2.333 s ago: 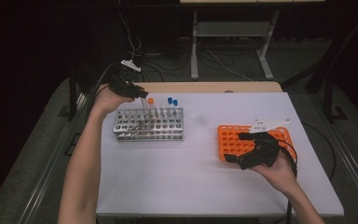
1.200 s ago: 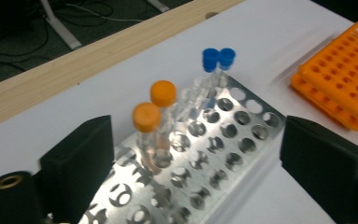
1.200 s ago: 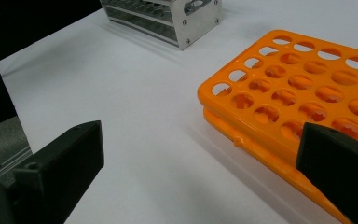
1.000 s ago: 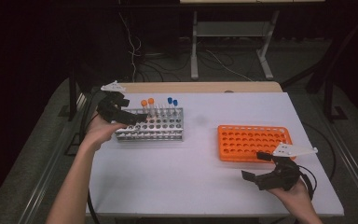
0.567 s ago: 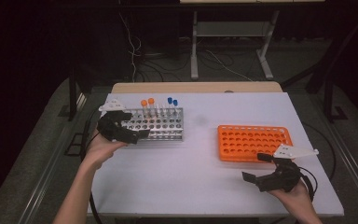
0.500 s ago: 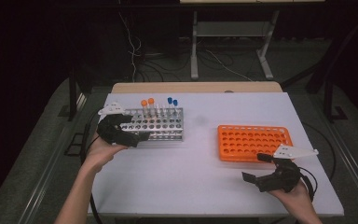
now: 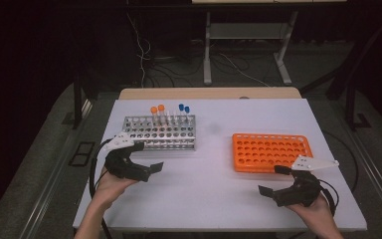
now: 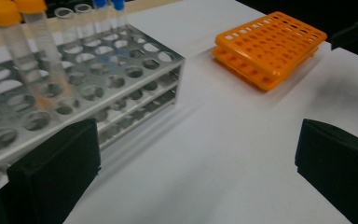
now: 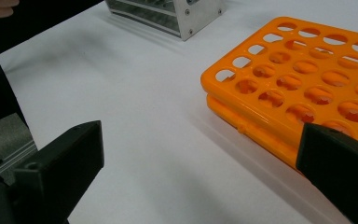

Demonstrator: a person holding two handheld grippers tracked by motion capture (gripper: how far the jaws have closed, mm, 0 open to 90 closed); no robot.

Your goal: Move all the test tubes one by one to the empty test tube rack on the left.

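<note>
A metal tube rack (image 7: 159, 132) stands at the back left of the white table (image 7: 214, 194). It holds two orange-capped tubes (image 7: 157, 109) and two blue-capped tubes (image 7: 184, 108), plus a few clear uncapped ones. An empty orange rack (image 7: 271, 152) lies to the right. My left gripper (image 7: 146, 157) is open and empty, just in front of the metal rack's left end. In the left gripper view the metal rack (image 8: 98, 88) is beside the left jaw. My right gripper (image 7: 272, 180) is open and empty, near the front edge, just short of the orange rack (image 9: 307, 84).
The middle of the table between the two racks is bare white surface. A wooden strip (image 7: 209, 93) runs along the far edge. Table legs and cables (image 7: 214, 55) stand on the dark floor behind. Cables trail from both grippers off the front edge.
My left gripper came from behind the metal rack's left end around to its front, toward the person. My right gripper drew back off the orange rack toward the front edge, then stayed still.
</note>
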